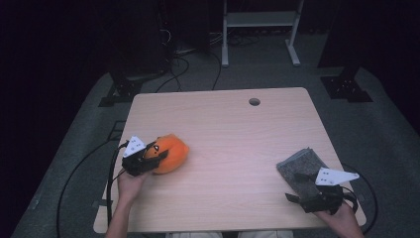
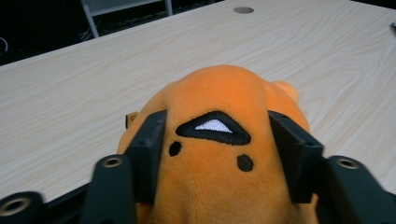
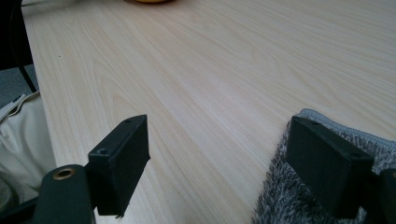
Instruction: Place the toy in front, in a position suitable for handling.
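An orange plush toy [image 1: 172, 152] with a black-and-white stitched triangle lies at the left of the wooden table [image 1: 228, 139]. My left gripper [image 1: 157, 151] is shut on it. In the left gripper view both black pads [image 2: 148, 149] press into the sides of the toy [image 2: 215, 88]. A grey fuzzy cloth [image 1: 299, 168] lies near the table's right front corner. My right gripper [image 1: 296, 187] stands open at its near end. In the right gripper view one jaw rests over the cloth [image 3: 280, 196] and the other over bare wood, with the right gripper [image 3: 224, 158] holding nothing.
A round cable hole [image 1: 254, 101] sits near the table's far edge. Beyond the table stand a white frame [image 1: 260, 29] and dark stands, with cables on the grey floor. The table's front edge and beige fabric [image 3: 18, 140] lie close to the right gripper.
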`<action>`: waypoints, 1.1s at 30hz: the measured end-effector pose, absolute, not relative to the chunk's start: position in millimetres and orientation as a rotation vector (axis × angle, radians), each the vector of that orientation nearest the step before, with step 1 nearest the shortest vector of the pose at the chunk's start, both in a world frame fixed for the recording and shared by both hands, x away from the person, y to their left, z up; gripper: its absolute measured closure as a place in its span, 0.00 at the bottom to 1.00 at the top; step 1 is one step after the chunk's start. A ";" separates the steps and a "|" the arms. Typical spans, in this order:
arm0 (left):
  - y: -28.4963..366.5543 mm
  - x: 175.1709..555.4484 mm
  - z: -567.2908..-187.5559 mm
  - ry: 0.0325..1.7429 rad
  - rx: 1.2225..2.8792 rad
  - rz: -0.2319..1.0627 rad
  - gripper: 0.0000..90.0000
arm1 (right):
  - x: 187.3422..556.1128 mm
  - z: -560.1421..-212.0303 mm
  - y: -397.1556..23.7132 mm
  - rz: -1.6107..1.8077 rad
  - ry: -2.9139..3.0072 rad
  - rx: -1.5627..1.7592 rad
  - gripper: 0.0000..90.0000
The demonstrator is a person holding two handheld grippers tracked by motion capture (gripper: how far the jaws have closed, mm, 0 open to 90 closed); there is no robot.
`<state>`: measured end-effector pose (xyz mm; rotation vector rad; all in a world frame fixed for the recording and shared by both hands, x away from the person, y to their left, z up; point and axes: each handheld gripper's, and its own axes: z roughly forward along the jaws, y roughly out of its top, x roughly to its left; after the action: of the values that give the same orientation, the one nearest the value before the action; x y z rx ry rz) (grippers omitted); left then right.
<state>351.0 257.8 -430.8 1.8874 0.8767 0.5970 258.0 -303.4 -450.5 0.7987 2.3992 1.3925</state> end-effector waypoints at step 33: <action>131.5 322.5 -403.8 0.539 1.835 0.335 0.58 | 260.4 -447.6 -315.1 1.444 2.348 0.826 0.23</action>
<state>322.5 131.5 -403.8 1.8348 0.5387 0.3353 260.4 -315.1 -447.6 0.8262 2.3478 1.4435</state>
